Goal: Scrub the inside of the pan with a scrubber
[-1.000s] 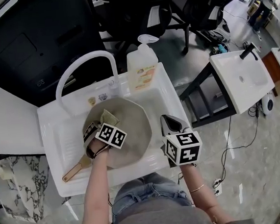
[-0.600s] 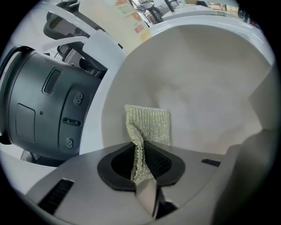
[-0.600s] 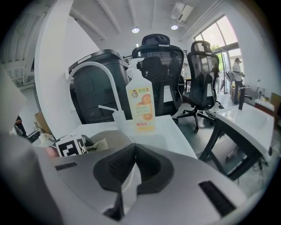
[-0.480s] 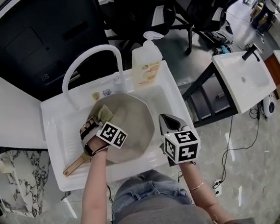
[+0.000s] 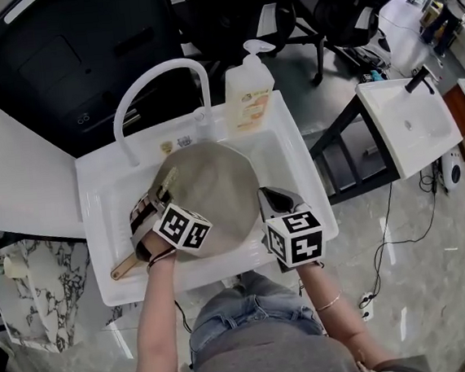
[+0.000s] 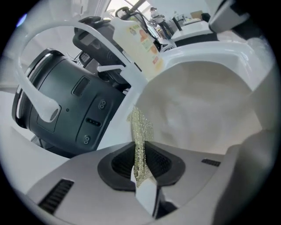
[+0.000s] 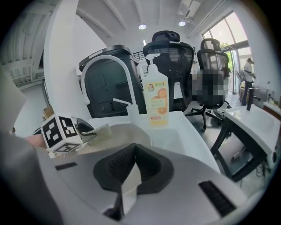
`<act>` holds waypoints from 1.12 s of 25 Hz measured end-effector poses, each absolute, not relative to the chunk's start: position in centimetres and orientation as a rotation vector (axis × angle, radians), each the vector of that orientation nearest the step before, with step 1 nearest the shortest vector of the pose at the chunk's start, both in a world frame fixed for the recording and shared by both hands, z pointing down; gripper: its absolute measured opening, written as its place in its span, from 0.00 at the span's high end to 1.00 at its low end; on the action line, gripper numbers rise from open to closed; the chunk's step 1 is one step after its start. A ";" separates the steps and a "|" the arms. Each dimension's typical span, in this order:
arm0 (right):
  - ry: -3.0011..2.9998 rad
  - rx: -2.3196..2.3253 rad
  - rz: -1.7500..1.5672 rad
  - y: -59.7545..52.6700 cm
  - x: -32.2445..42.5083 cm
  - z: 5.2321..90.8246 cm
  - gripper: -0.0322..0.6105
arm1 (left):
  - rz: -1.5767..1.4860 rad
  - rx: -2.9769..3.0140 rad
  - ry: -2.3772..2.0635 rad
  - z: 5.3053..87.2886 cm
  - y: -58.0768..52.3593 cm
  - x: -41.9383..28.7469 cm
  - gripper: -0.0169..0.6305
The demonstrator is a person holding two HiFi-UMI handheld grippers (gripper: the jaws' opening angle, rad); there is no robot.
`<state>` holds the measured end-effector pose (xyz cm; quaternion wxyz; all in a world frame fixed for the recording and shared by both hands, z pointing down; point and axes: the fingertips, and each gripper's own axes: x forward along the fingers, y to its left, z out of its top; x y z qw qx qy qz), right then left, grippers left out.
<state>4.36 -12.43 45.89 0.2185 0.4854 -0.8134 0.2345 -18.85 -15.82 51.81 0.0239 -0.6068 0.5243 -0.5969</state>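
One light, limp mesh scrubber (image 6: 139,132), likely best pinched mid-body, clamped in left gripper (image 5: 158,200) over the pan (image 5: 216,183) in the sink (image 5: 98,235); right gripper (image 5: 270,197) closed, empty.

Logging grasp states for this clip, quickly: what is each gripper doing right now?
Left gripper: closed on the scrubber.
Right gripper: closed, holding nothing.

Office-like test space: office chairs (image 7: 175,52), freestanding sink (image 5: 98,235), second basin (image 5: 411,127).
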 end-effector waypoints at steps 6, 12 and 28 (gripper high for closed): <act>-2.248 1.321 0.659 -10.5 3.6 46.4 0.93 | -1.652 -2.310 1.665 51.7 -12.9 -14.7 0.87; -2.229 1.372 0.683 -9.3 5.0 46.6 0.93 | -1.310 -3.065 1.665 53.3 -10.6 -7.9 0.87; -2.212 1.447 0.725 -8.9 7.0 46.2 0.93 | -1.915 -3.385 1.108 59.3 -7.6 -4.2 0.87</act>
